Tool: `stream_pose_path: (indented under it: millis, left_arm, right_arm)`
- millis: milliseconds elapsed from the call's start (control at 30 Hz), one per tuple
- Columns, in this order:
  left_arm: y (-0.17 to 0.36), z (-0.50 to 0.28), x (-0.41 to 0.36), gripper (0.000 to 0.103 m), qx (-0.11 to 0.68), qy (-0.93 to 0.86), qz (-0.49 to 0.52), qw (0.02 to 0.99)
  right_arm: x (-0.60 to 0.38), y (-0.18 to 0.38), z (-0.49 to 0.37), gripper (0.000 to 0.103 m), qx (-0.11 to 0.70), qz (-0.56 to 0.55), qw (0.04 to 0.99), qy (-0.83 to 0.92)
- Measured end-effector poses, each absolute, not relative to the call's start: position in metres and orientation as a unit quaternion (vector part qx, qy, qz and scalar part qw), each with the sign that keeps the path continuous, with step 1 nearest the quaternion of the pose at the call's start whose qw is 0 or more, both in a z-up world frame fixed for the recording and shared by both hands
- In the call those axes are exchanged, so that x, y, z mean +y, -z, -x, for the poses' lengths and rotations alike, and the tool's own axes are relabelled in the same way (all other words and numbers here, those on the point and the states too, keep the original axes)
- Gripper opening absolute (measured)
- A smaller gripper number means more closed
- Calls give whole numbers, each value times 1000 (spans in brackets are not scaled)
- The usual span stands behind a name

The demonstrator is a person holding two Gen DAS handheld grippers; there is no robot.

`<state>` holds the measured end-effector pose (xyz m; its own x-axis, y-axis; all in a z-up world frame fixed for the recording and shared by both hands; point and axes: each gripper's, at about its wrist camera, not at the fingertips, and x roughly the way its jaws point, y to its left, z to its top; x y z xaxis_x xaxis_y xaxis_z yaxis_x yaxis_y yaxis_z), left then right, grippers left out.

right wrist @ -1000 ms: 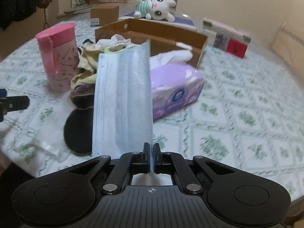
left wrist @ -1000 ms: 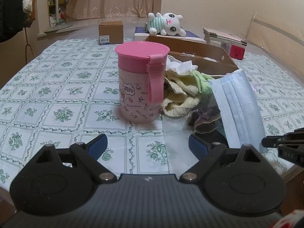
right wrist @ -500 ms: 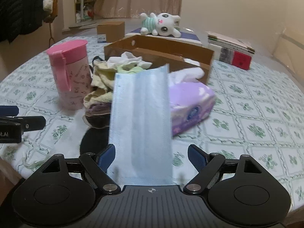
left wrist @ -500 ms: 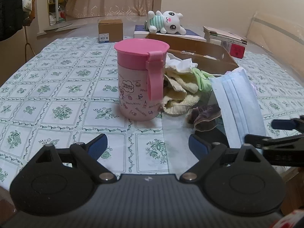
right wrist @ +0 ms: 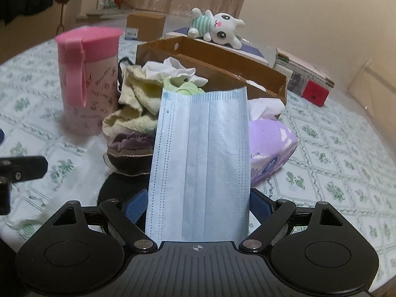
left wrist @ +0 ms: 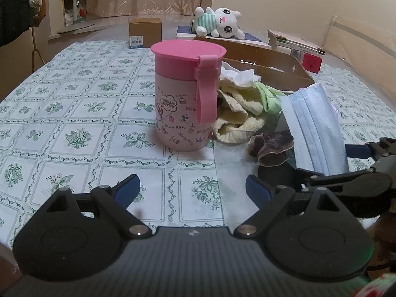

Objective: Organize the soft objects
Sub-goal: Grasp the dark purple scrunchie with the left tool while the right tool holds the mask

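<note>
Left claw (left wrist: 193, 188) is spread wide, grasping nothing, low over the desk (left wrist: 74, 113). Right claw (right wrist: 198, 205) is also spread; a pleated blue mask (right wrist: 200, 163) stands flat between its fingers, released. Beyond lie piled cloths (right wrist: 138, 99).

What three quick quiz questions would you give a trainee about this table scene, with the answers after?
1. True or false: the right tool is clamped shut on the blue face mask.
2. Multiple choice: the plush bunny lies A) inside the cardboard box, B) beyond the cardboard box, C) on the pink cup.
3. Fill in: the left tool holds ____.
Key: 1 false, its jaws stand open; 2 B; 3 nothing.
</note>
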<state>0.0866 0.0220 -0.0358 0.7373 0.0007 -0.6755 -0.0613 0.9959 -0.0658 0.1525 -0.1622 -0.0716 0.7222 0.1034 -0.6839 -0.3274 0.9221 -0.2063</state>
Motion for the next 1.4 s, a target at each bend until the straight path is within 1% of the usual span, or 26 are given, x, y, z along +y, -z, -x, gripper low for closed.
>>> stream_pose_path:
  millis: [167, 200, 233, 267, 300, 333, 367, 433, 467, 533, 567, 633, 700, 800, 1000, 1100, 1333, 1400]
  left_arm:
    - [37, -88, 22, 91, 363, -14, 42, 931]
    - [37, -88, 22, 91, 363, -14, 42, 931]
    - [37, -88, 22, 91, 363, -13, 42, 931]
    - [38, -88, 22, 91, 363, -13, 43, 931]
    - [38, -88, 21, 91, 363, -12, 43, 931]
    - [38, -88, 21, 91, 363, -10, 42, 931]
    - [38, -88, 20, 91, 363, -9, 42, 931]
    - [37, -87, 19, 91, 363, -8, 40, 931]
    - [37, -86, 18, 91, 362, -7, 40, 931]
    - [36, -86, 17, 91, 361, -6, 38, 932]
    - [36, -86, 17, 91, 360, -6, 37, 932]
    - [35, -86, 16, 91, 360, -5, 35, 932]
    - [34, -85, 15, 91, 360, -3, 34, 932]
    - [34, -84, 14, 91, 362, 1, 31, 932]
    - [38, -83, 8, 91, 373, 14, 26, 927]
    - [41, -85, 0, 88, 375, 28, 21, 927]
    - [41, -100, -25, 85, 352, 55, -5, 934]
    - [40, -108, -34, 83, 342, 65, -20, 937]
  right_arm:
    - [-165, 74, -153, 86, 343, 161, 918, -120]
    - [-167, 73, -152, 82, 341, 157, 919, -121]
    - [-168, 73, -153, 73, 341, 156, 919, -122]
    - [-168, 73, -152, 67, 342, 157, 919, -122]
    - [-169, 73, -153, 55, 343, 156, 918, -121]
    - [-171, 73, -153, 49, 343, 154, 919, -120]
    - [-172, 72, -153, 47, 342, 153, 920, -119]
    - [-175, 70, -151, 37, 337, 149, 922, -117]
    - [-176, 68, -150, 34, 335, 147, 923, -117]
    - [-179, 65, -147, 22, 330, 142, 926, -119]
    - [-180, 63, -146, 19, 329, 139, 926, -119]
    - [-184, 59, -144, 10, 326, 133, 928, -121]
    - [-188, 55, -141, 5, 323, 125, 930, -122]
    - [-197, 48, -137, 3, 319, 111, 933, -125]
    - [-216, 36, -128, 3, 314, 86, 937, -124]
    - [-224, 31, -126, 2, 316, 72, 938, -121]
    - [-234, 26, -127, 3, 311, 60, 941, -118]
    - [-236, 26, -129, 3, 312, 57, 941, -119]
